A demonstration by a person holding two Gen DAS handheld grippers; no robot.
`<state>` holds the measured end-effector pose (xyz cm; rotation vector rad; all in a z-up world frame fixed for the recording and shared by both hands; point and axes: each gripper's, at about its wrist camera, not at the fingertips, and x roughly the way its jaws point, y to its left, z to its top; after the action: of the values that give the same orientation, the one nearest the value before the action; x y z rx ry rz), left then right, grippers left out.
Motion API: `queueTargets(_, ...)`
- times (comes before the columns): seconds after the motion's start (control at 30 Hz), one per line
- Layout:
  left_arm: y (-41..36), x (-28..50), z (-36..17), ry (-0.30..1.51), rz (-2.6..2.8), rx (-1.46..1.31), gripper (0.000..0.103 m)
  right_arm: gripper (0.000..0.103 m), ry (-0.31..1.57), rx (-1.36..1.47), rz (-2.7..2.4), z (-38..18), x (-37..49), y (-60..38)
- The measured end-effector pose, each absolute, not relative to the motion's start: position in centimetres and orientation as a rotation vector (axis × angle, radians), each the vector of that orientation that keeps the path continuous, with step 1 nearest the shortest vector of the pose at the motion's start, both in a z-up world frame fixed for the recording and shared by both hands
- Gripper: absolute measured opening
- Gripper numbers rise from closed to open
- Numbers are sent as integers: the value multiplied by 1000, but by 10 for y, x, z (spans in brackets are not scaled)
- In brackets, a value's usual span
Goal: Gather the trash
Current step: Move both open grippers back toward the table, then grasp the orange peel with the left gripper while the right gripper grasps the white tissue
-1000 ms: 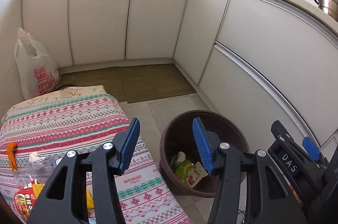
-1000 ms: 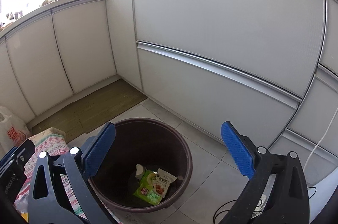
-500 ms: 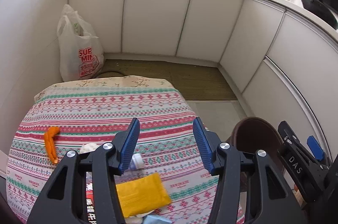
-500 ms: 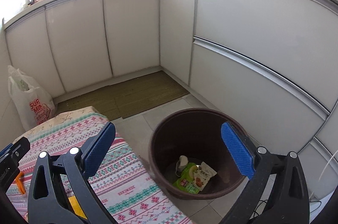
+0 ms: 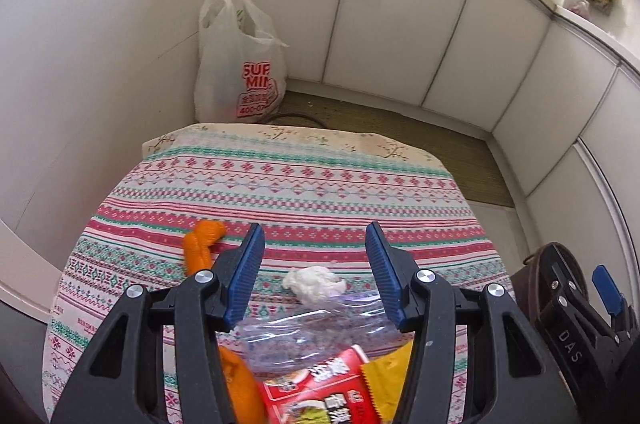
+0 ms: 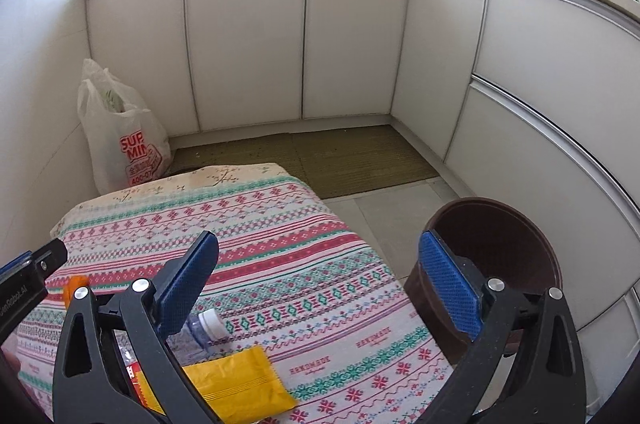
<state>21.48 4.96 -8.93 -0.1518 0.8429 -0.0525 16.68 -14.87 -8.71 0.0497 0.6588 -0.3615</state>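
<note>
Trash lies on a patterned cloth-covered table (image 5: 304,191): a crumpled white tissue (image 5: 314,284), a clear plastic bottle (image 5: 308,334) with a white cap (image 6: 213,320), orange peel (image 5: 200,244), a red snack packet (image 5: 320,390) and a yellow packet (image 6: 236,386). My left gripper (image 5: 316,256) hangs open above the tissue and bottle, nothing between its blue pads. My right gripper (image 6: 320,284) is open too, empty, over the table's right side. A brown bin (image 6: 508,248) stands on the floor to the right of the table.
A white plastic shopping bag (image 5: 236,63) leans in the corner behind the table. White cabinet doors (image 6: 244,39) line the back and right. A woven mat (image 6: 352,155) covers the floor beyond the table. A black cable (image 5: 296,117) lies by the bag.
Both grippers swung left, from over the brown bin to above the table. The trash on the cloth now sits under the left gripper. Both jaws kept the same width.
</note>
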Motion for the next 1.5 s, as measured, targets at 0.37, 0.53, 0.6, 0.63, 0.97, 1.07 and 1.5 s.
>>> queueTargets(0.37,126,245,-138,950,92,-232,52,96,742,-36,-210,-105,177,-101)
queueTargets(0.53,149,258,-163,1020,128,-257,52,96,772,-62,-131,-111,176,-83)
queueTargets(0.6,154,262,-173,1043,138,-268,52,96,788,-70,-107,-115,177,-77)
queueTargets(0.63,155,264,-178,1052,141,-268,52,96,795,-73,-99,-116,177,-75)
queueTargets(0.97,151,282,-211,1116,116,-265,40,96,848,-80,-73,-127,181,-72)
queueTargets(1.07,144,281,-211,1124,110,-233,31,96,860,-69,-67,-129,183,-74)
queueTargets(1.5,153,234,-172,1095,32,-342,19,96,1075,206,130,-133,214,-103)
